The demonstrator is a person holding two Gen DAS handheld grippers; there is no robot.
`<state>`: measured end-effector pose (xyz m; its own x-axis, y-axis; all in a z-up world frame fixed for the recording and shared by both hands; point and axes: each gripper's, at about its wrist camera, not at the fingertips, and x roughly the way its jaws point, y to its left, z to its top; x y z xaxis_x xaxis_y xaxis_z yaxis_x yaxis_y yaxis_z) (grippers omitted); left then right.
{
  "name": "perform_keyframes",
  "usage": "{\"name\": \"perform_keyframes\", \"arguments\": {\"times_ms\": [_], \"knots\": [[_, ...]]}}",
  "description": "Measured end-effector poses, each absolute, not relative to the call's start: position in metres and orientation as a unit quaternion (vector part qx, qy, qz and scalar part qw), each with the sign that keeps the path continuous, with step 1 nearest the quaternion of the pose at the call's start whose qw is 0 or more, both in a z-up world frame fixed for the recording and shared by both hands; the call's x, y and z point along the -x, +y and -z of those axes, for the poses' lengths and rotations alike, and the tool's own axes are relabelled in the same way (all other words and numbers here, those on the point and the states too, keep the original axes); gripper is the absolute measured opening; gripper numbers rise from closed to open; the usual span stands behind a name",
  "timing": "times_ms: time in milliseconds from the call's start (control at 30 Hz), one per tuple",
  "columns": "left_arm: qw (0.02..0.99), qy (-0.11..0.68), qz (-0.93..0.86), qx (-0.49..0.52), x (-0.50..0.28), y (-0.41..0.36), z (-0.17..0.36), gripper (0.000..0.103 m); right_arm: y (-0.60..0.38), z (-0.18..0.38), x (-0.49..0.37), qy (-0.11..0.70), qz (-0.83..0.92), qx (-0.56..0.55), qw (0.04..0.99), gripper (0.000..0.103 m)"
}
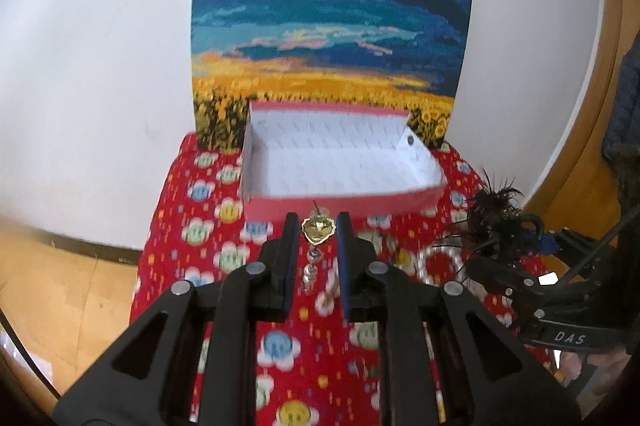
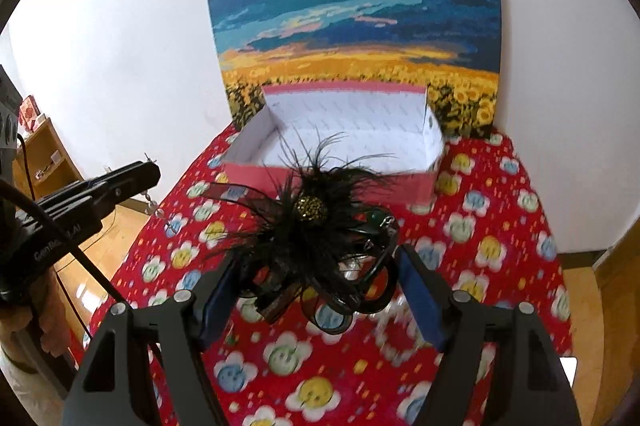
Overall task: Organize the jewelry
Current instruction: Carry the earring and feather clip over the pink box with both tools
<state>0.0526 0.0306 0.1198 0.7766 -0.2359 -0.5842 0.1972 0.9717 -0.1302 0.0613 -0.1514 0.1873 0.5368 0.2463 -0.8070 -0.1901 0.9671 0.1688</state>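
My left gripper [image 1: 318, 226] is shut on a gold drop earring [image 1: 317, 229] with clear beads hanging below, held above the red cloth just in front of the pink box [image 1: 344, 204]. My right gripper [image 2: 316, 268] is shut on a black feather hair ornament [image 2: 310, 226] with a gold beaded centre and dark ribbon loops, held above the cloth in front of the same box [image 2: 328, 178]. The box is open, white inside, and looks empty. The right gripper with the feather piece [image 1: 494, 216] shows at the right of the left wrist view. The left gripper [image 2: 148, 172] shows at the left of the right wrist view.
A red flower-print cloth [image 1: 280, 346] covers the small table. A clear bead bracelet [image 1: 440, 262] lies on it to the right. A sunflower-field picture [image 1: 328, 26] leans on the white wall behind the box. Wooden floor [image 1: 60, 278] lies beyond the left table edge.
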Motion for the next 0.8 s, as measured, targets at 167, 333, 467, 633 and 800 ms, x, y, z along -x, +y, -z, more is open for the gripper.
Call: {"name": "perform_keyframes", "arguments": {"times_ms": [167, 333, 467, 633, 800], "knots": [[0.946, 0.301, 0.115, 0.019, -0.083, 0.025, -0.132, 0.010, -0.158, -0.191, -0.101, 0.463, -0.114, -0.021, 0.879, 0.077], [0.946, 0.302, 0.117, 0.024, -0.118, 0.020, -0.134, 0.010, -0.163, -0.188, -0.138, 0.462, -0.108, -0.019, 0.880, 0.077], [0.942, 0.313, 0.119, 0.031, -0.150, 0.013, -0.124, 0.010, -0.169, -0.180, -0.169, 0.460, -0.102, -0.019, 0.882, 0.077], [0.936, 0.332, 0.115, 0.032, -0.184, 0.004, -0.104, 0.010, -0.174, -0.163, -0.197, 0.466, -0.097, -0.017, 0.879, 0.077], [0.928, 0.354, 0.109, 0.036, -0.211, -0.004, -0.082, 0.010, -0.177, -0.138, -0.221, 0.480, -0.092, -0.016, 0.872, 0.077]]}}
